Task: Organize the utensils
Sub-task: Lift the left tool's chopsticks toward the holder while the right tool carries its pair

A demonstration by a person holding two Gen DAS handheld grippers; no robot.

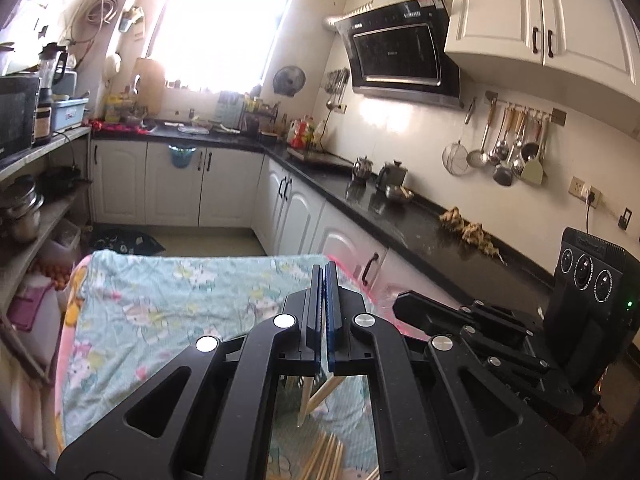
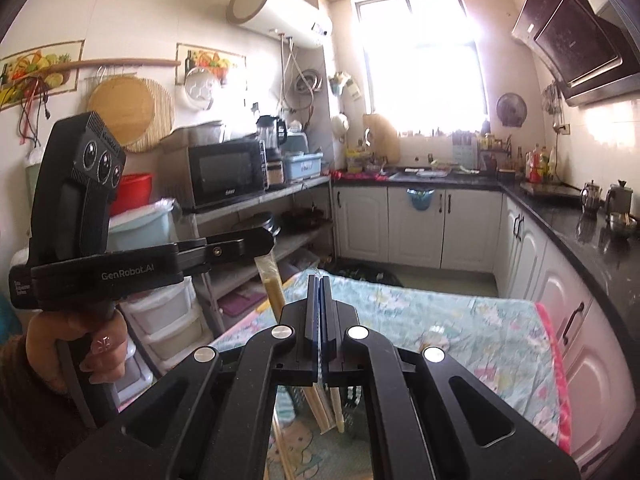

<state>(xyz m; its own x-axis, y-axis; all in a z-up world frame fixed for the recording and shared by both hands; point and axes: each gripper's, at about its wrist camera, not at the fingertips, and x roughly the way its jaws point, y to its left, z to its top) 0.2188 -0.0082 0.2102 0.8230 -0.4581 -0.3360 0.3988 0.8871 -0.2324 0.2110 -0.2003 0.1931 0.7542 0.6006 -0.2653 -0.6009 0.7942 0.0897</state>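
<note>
My left gripper (image 1: 325, 270) is shut; chopsticks (image 1: 314, 394) hang down from under its fingers, above the table. A pile of loose wooden chopsticks (image 1: 326, 458) lies on the floral cloth (image 1: 168, 300) below. My right gripper (image 2: 321, 280) is shut, with chopsticks (image 2: 320, 408) hanging beneath it. In the right wrist view the left gripper (image 2: 256, 242) shows from the side, shut on a bundle of chopsticks (image 2: 274, 286) that hangs downward. A dark mesh holder (image 2: 352, 404) stands below the right gripper, mostly hidden. In the left wrist view the right gripper (image 1: 404, 306) sits close on the right.
A black countertop (image 1: 400, 216) with kettles (image 1: 394, 174) runs along the right wall. Ladles and strainers (image 1: 504, 152) hang on the wall. Shelves with a microwave (image 2: 228, 170) and plastic drawers (image 2: 168, 320) stand on the left of the table.
</note>
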